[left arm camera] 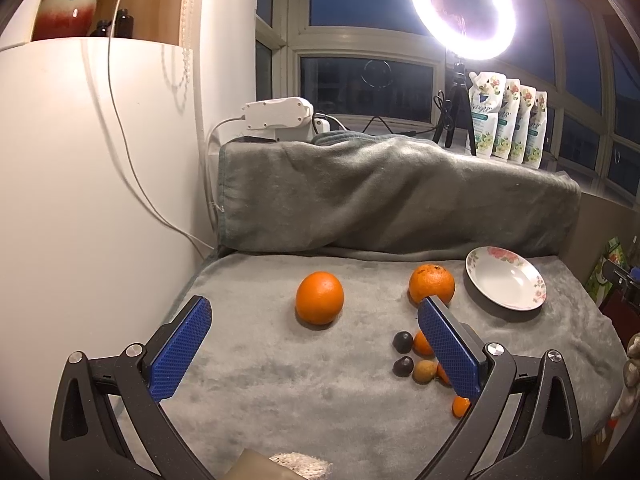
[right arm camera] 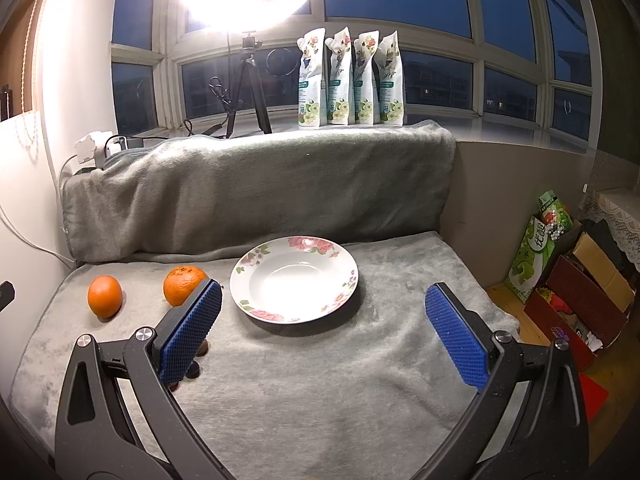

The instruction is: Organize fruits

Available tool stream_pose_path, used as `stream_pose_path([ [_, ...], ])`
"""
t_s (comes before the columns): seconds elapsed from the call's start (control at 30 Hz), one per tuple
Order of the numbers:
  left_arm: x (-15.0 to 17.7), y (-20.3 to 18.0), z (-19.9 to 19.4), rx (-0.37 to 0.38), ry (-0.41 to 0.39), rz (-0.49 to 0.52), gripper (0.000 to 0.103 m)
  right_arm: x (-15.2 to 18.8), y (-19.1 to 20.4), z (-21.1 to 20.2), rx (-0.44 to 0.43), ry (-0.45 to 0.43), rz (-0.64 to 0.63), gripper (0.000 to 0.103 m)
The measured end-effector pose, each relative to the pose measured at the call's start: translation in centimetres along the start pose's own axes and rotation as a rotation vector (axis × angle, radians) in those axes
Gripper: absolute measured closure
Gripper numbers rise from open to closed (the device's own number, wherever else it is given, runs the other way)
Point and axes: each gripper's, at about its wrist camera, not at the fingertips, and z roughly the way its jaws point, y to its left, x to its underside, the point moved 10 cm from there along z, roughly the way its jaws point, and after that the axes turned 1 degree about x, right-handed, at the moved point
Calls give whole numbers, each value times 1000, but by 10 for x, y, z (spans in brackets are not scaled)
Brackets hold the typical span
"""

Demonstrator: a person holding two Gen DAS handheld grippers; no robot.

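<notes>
Two large oranges lie on the grey blanket: one smooth orange (left arm camera: 319, 298) (right arm camera: 105, 295) to the left, one with dark specks (left arm camera: 431, 283) (right arm camera: 183, 284) nearer the plate. The floral-rimmed white plate (left arm camera: 520, 302) (right arm camera: 256, 312) is empty. A cluster of small fruits sits in front: two dark ones (left arm camera: 402, 341), a tan one (left arm camera: 424, 372) and small orange ones (left arm camera: 461, 406), partly hidden behind a blue pad. My left gripper (left arm camera: 316, 312) is open, short of the smooth orange. My right gripper (right arm camera: 324, 300) is open in front of the plate, holding nothing.
A blanket-covered bolster (right arm camera: 256, 184) backs the surface. A ring light on a tripod (left arm camera: 462, 12) and several refill pouches (right arm camera: 350, 80) stand on the windowsill. A white wall (left arm camera: 80, 200) bounds the left; boxes (right arm camera: 576, 292) sit on the floor to the right.
</notes>
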Motion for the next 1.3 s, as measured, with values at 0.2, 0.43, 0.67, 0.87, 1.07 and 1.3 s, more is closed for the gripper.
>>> stream_pose_path([
  [0.2, -3, 0, -3, 0, -11, 0, 1, 0, 1, 0, 0, -1, -1, 0],
  [0.43, -4, 0, -5, -1, -14, 1, 1, 0, 1, -1, -1, 1, 0, 0],
  [0.67, -4, 1, -6, -1, -16, 0, 1, 0, 1, 0, -1, 1, 0, 0],
  [0.87, -4, 1, -6, 0, -16, -1, 1, 1, 1, 0, -3, 4, 1, 0],
  [1.07, -5, 2, -5, 3, -11, 3, 1, 0, 0, 0, 3, 6, 2, 0],
  [1.3, 9, 4, 12, 17, 48, 1, 1, 12, 11, 5, -48, 37, -1, 0],
])
